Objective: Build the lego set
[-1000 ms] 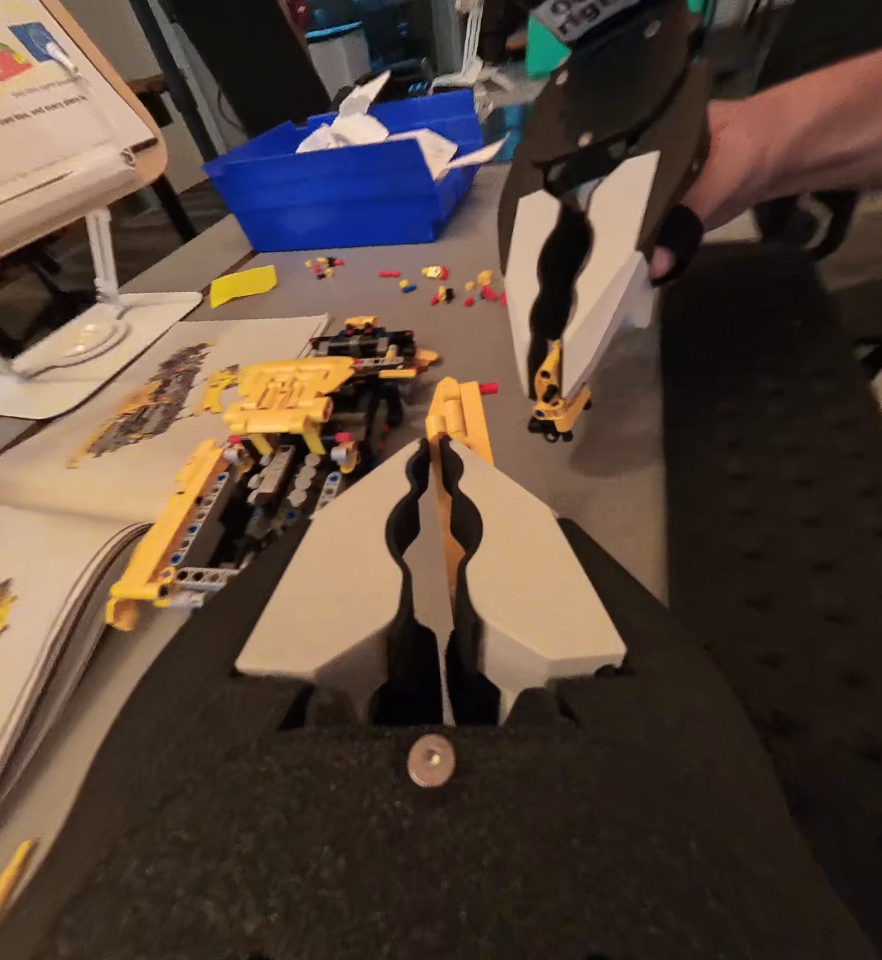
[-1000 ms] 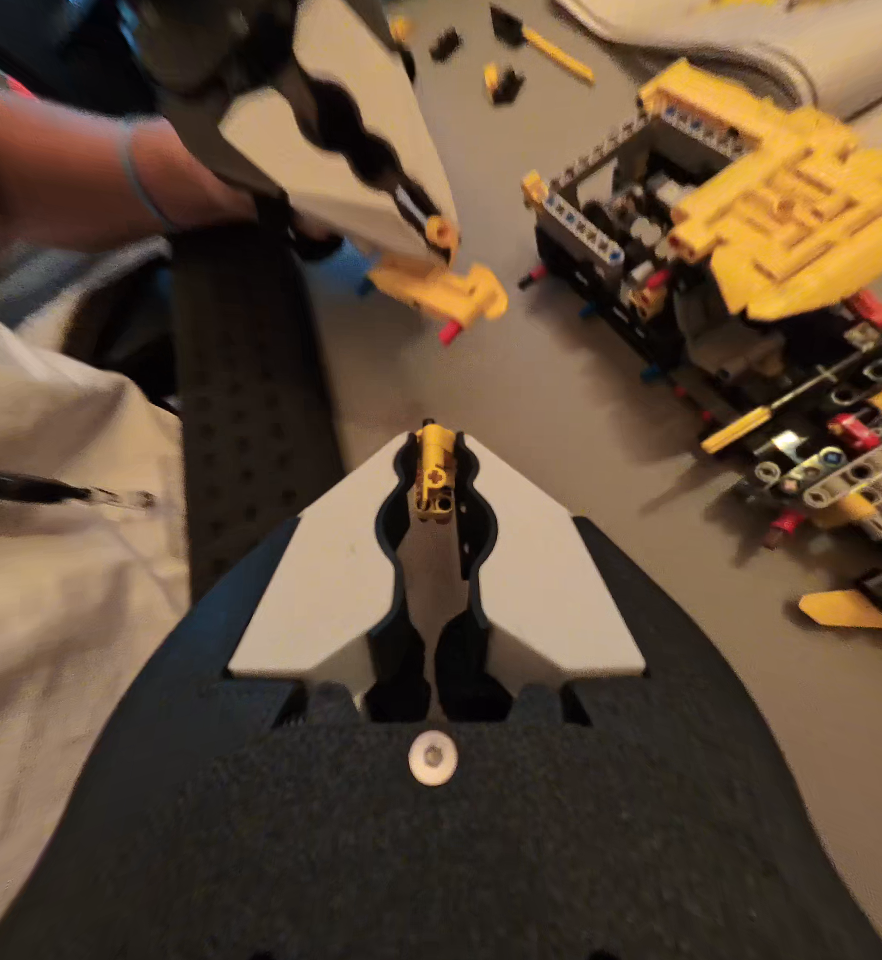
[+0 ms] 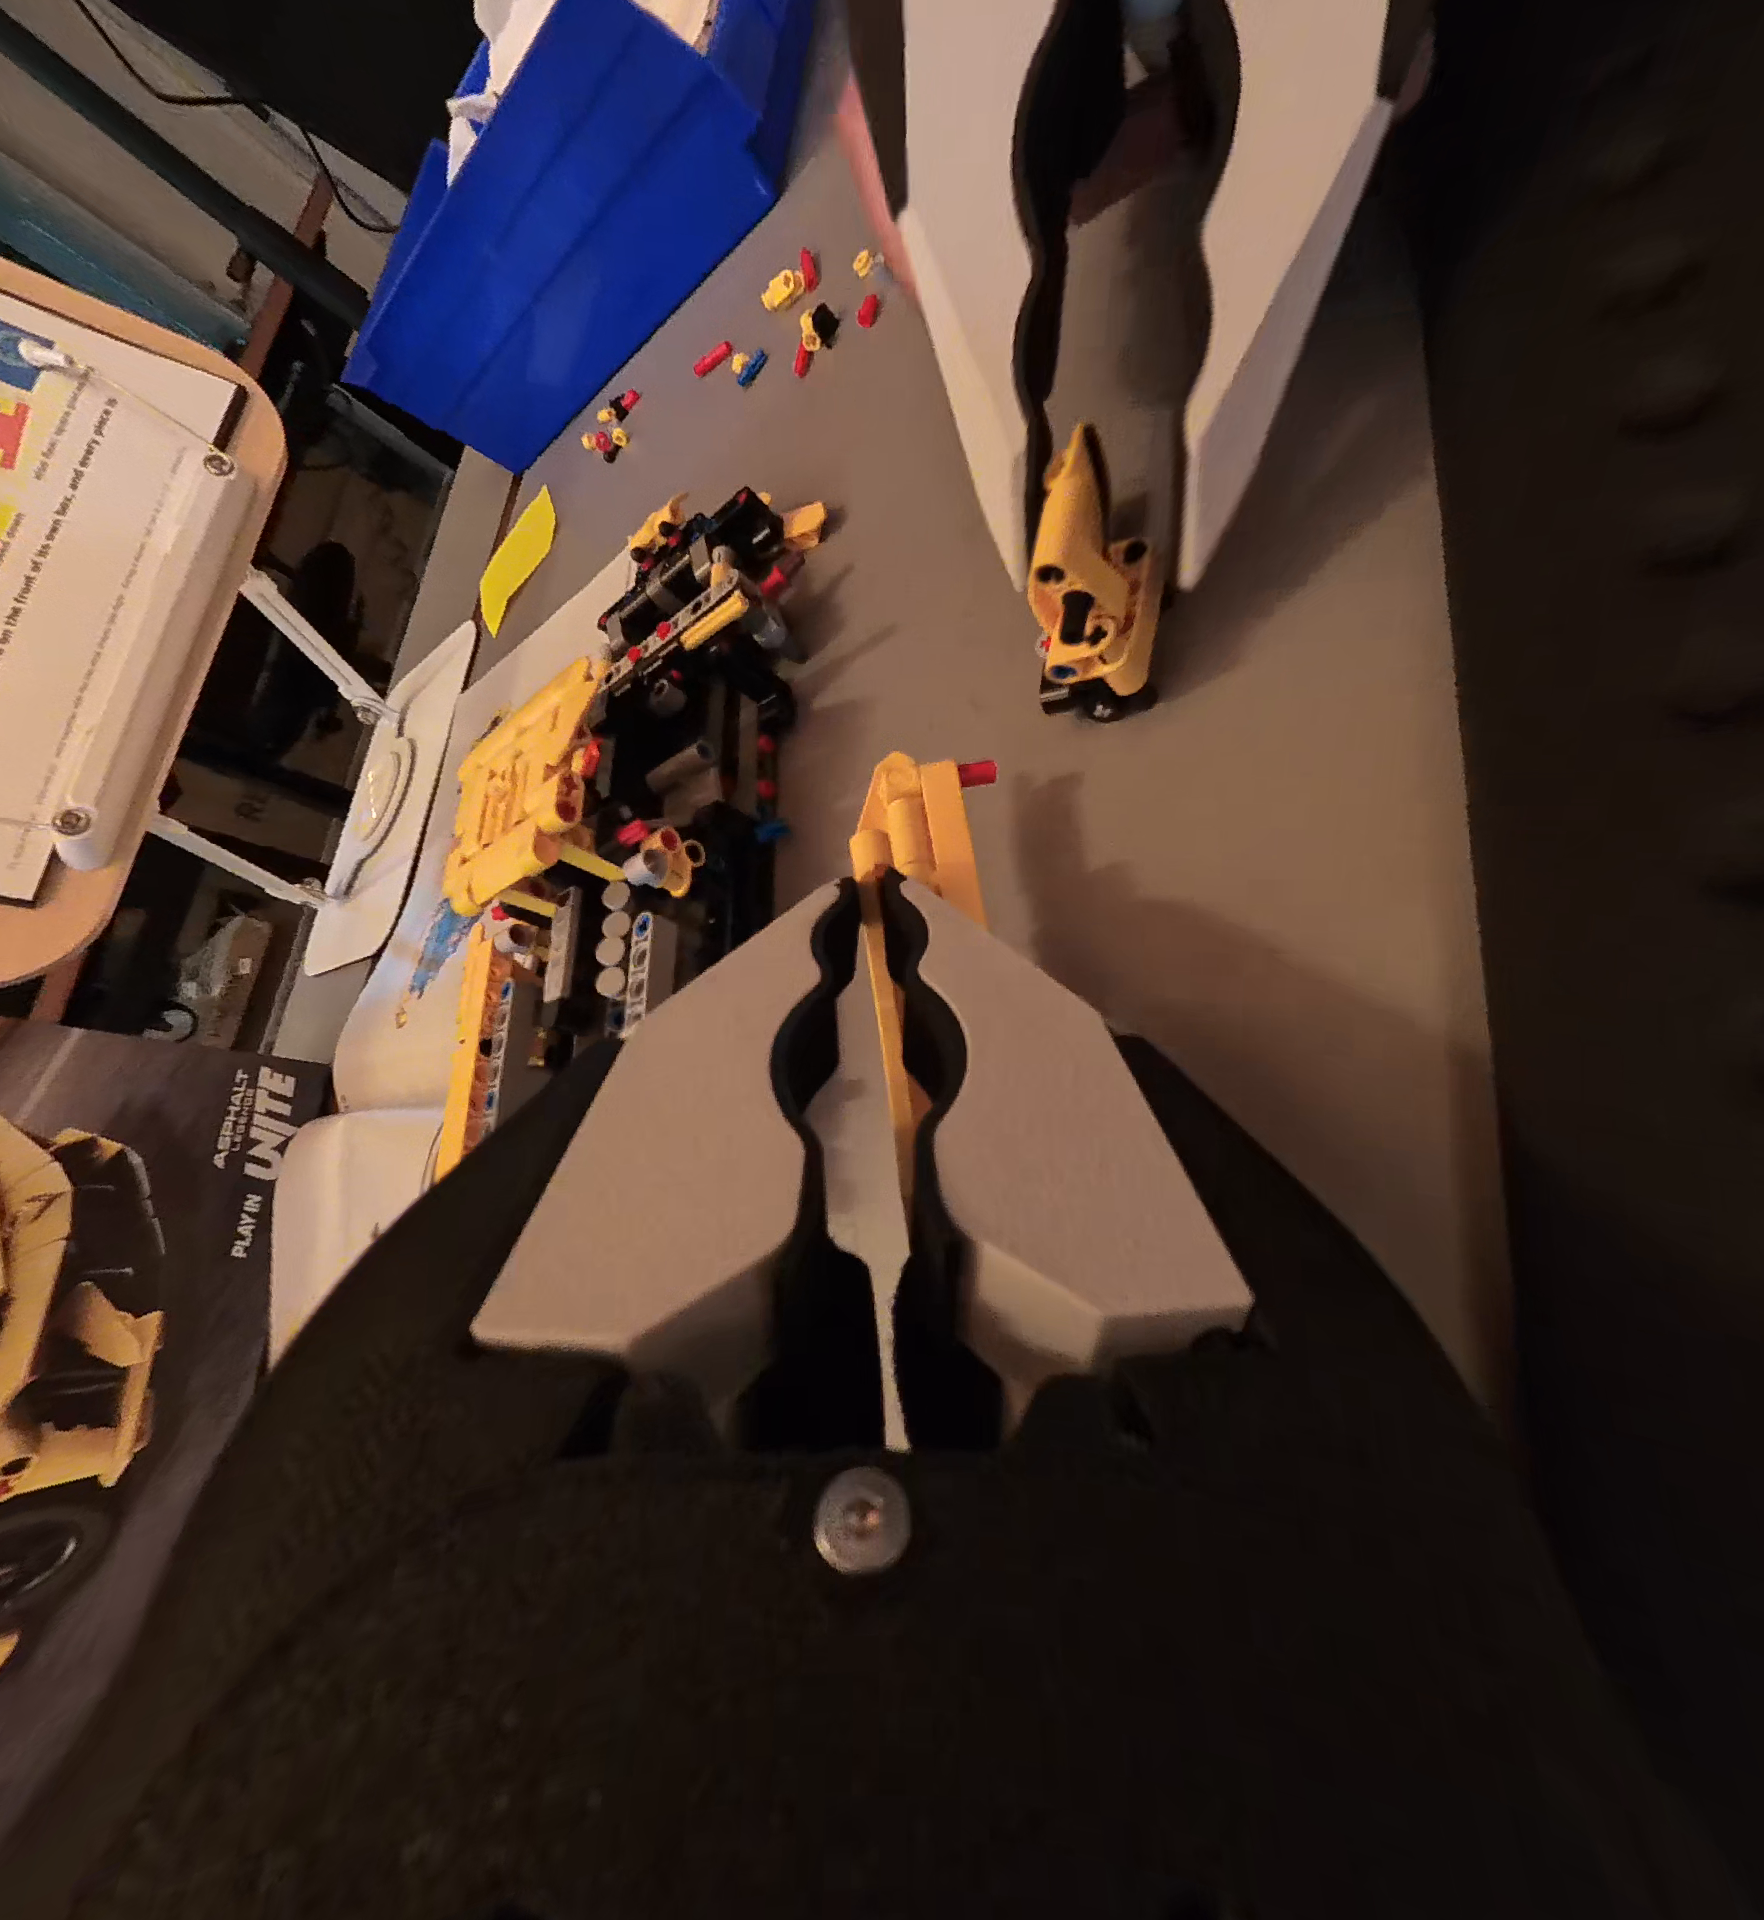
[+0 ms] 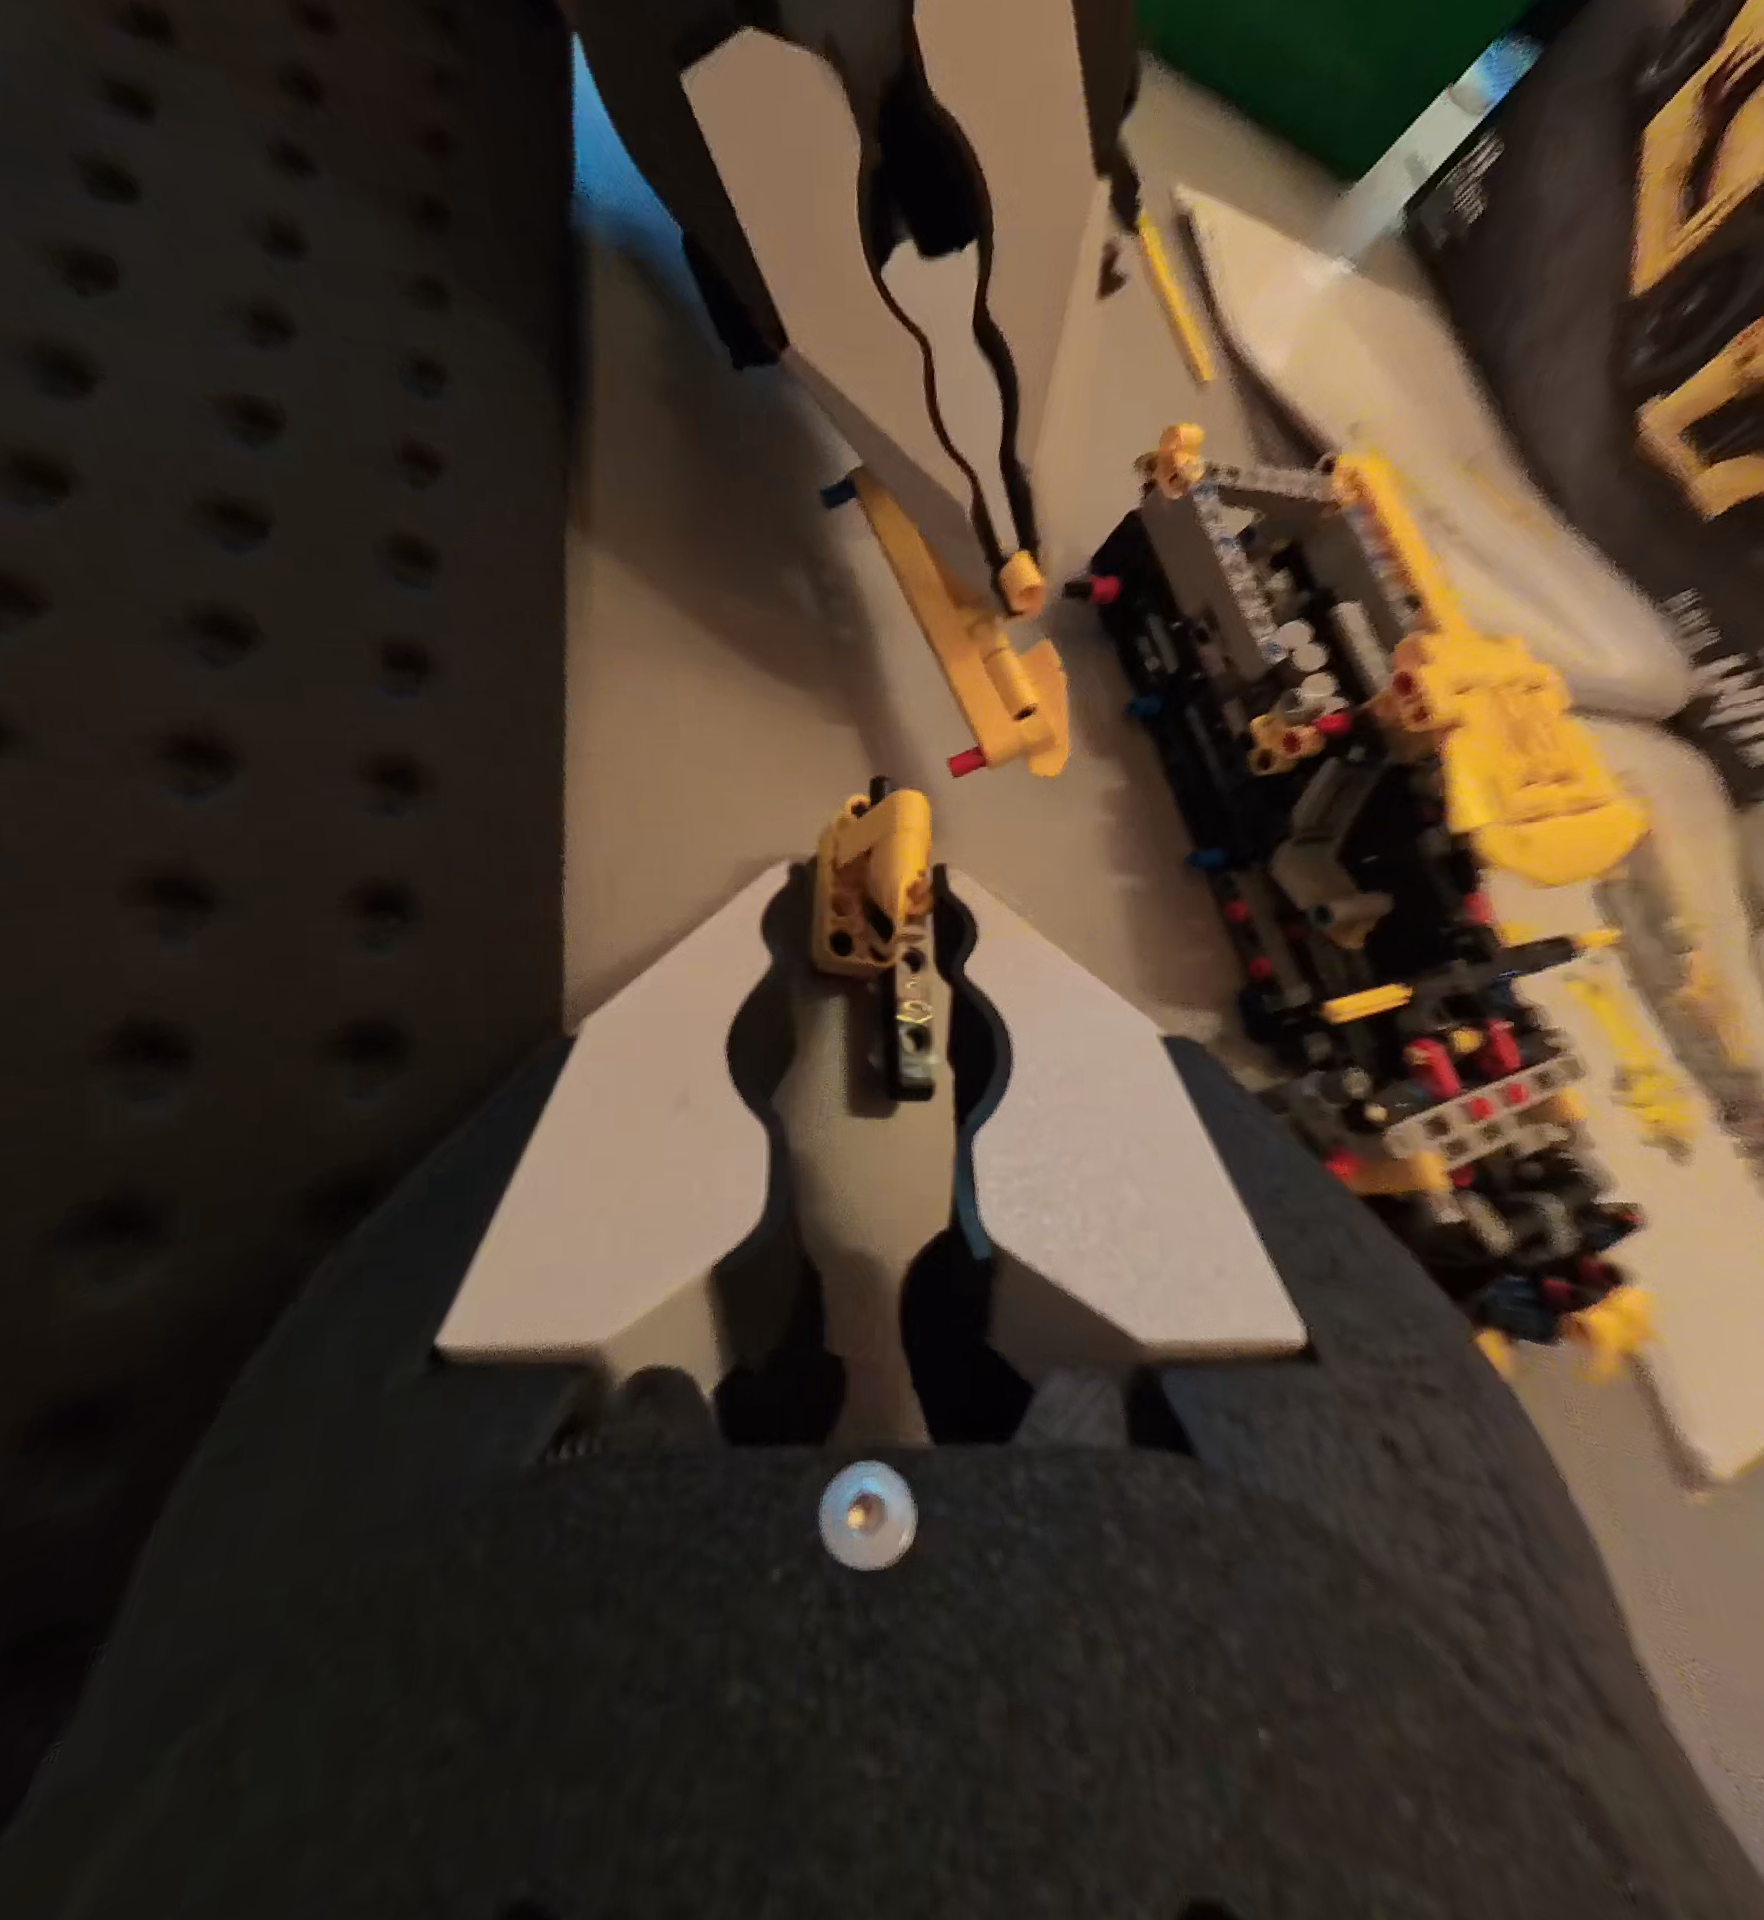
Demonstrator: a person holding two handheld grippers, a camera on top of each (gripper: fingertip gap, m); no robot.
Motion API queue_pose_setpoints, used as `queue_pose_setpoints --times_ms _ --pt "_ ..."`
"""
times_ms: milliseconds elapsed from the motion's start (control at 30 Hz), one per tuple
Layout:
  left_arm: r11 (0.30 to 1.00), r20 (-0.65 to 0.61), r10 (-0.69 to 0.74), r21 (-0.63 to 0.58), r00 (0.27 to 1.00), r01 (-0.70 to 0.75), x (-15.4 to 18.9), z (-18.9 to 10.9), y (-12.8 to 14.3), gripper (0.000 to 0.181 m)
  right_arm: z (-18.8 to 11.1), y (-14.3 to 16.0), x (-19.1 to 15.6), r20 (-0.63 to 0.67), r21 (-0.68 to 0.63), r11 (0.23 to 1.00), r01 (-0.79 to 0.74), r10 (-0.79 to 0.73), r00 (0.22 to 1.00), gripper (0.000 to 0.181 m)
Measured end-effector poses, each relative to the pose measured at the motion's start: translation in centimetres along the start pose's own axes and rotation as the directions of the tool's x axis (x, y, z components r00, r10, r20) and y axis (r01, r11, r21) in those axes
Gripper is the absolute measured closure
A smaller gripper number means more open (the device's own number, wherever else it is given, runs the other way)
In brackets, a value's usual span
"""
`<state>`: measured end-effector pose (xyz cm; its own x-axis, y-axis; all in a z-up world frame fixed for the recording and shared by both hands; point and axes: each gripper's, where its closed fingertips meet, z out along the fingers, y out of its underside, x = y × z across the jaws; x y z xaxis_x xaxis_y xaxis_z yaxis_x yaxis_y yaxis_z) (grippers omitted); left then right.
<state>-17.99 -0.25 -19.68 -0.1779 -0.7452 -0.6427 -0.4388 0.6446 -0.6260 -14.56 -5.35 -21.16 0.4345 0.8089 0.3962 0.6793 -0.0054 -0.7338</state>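
In left tool (image 3: 870,883), yellow panel (image 3: 914,831) lengthwise, apparently pointing forward

A hobby-style workbench: grey table (image 3: 1221,935), blue parts bin (image 3: 587,229), propped instruction sheet (image 3: 57,582), scattered bricks (image 3: 805,322).

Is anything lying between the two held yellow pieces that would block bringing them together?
Nothing visible: only bare grey table shows between the long yellow piece in the left claw and the small yellow-and-black piece in the right claw.

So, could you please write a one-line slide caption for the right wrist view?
Right gripper clamps a small yellow-and-black subassembly opposite the left gripper's long yellow piece, beside the partly built car.
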Motion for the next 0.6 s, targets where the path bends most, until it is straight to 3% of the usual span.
queue_pose_setpoints --times_ms 100,233,333,400,467,533,600 --pt "1.000 0.012 0.020 -0.003 1.000 -0.020 -0.1 -0.1 -0.1 0.177 0.6 0.6 -0.7 0.099 -0.041 0.991 -0.124 0.127 0.987 0.142" --pt "0.998 0.036 0.057 0.012 0.998 -0.057 -0.2 -0.3 -0.6 0.178 0.7 1.0 -0.2 0.145 -0.058 0.977 -0.204 0.210 0.967 0.158" --pt "0.994 0.063 0.107 0.006 0.992 -0.108 -0.1 -0.3 -0.7 0.177 0.9 0.9 -0.2 0.168 -0.064 0.973 -0.222 0.230 0.958 0.158" --pt "0.986 0.107 0.164 -0.005 0.981 -0.165 -0.5 -0.4 -0.8 0.178 0.9 0.4 -0.3 0.240 -0.079 0.935 -0.344 0.353 0.904 0.159" --pt "0.975 0.153 0.221 -0.019 0.963 -0.221 -0.9 -0.6 -0.8 0.178 0.6 -0.6 0.1 0.313 -0.075 0.858 -0.508 0.504 0.805 0.159" --pt "0.963 0.189 0.267 -0.025 0.945 -0.267 -1.1 -0.9 -1.1 0.178 0.0 -1.9 0.1 0.437 -0.156 0.693 -0.704 0.687 0.580 0.159" --pt "0.949 0.232 0.310 -0.018 0.922 -0.315 -1.3 -1.2 -1.9 0.178 -0.7 -3.4 0.6 0.540 -0.217 0.507 -0.834 0.774 0.330 0.160"
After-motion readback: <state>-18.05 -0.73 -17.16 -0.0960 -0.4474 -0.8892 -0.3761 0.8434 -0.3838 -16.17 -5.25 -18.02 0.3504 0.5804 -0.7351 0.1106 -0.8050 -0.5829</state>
